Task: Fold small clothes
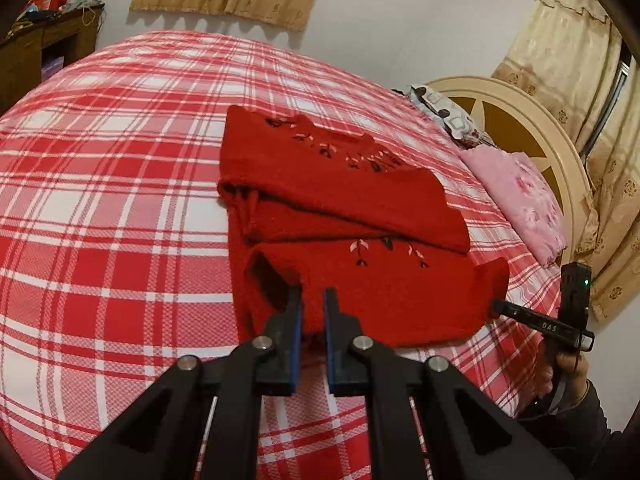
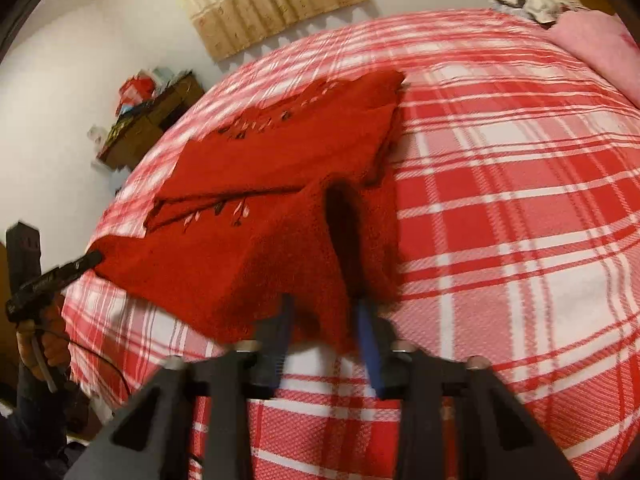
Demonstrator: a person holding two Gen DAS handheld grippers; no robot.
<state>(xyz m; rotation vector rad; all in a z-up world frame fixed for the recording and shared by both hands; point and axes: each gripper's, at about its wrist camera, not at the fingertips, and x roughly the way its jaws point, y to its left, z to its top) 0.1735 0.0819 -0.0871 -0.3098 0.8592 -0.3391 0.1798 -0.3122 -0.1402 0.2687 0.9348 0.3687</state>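
A red sweater (image 1: 344,216) lies partly folded on a bed (image 1: 120,200) covered in red-and-white plaid, its sleeves laid across the body and a line of small embroidered motifs showing near the collar end and again on the near part.

In the left wrist view, the left claw (image 1: 312,312) sits at the sweater's near hem, its blue-padded fingers (image 1: 297,332) standing a narrow gap apart with red knit pinched between them; the hem just ahead of the tips is lifted into a small dark tunnel to the left of the claw. Off to the right of this claw, the right claw (image 1: 500,306) appears from outside as a dark bar touching the sweater's other near corner, where the cloth is turned up a little. This view does not show how its jaws stand.

The right wrist view fills that in. Here the right claw (image 2: 326,320) has its jaws a little wider apart, with the raised hem of the sweater (image 2: 280,184) running between them and a deep dark fold rising just ahead of the tips. The picture is blurred, so whether the pads actually press the cloth cannot be told for certain, though the hem hangs from them. To the left of this claw, the left claw (image 2: 94,258) touches the far corner.

Only the left view shows a pink folded cloth (image 1: 520,196) and headboard (image 1: 520,120) beyond the sweater to the right.
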